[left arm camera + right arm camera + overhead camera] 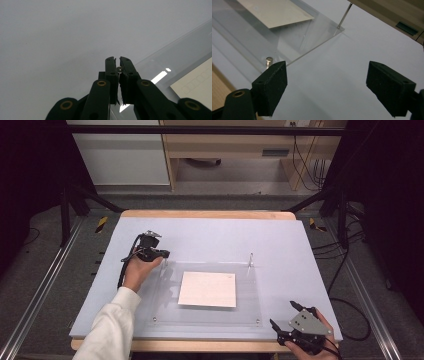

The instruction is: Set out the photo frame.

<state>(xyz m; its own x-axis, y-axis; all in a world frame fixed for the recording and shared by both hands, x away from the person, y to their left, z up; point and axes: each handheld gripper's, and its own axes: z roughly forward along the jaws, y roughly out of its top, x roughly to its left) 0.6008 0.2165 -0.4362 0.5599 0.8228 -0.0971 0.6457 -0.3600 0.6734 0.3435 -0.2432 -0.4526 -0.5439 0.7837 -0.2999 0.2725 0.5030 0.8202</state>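
Your left gripper (161, 254) is clamped on a small metal pin (119, 69) at the far-left corner of the clear plate (250, 292); right gripper (286, 316) has its jaws wide apart, nothing between them, just off the near-right corner. The plate looks like stiff, glossy acrylic, probably slippery and scratch-prone. Grip its edges or corner pins, not the paper sheet (207, 289) mid-plate.

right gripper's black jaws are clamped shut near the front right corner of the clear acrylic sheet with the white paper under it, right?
Not quite: the right gripper is open. The right gripper view shows its two black pads standing wide apart with nothing between them. It does sit near the front right corner of the clear acrylic sheet, with the white paper beneath.
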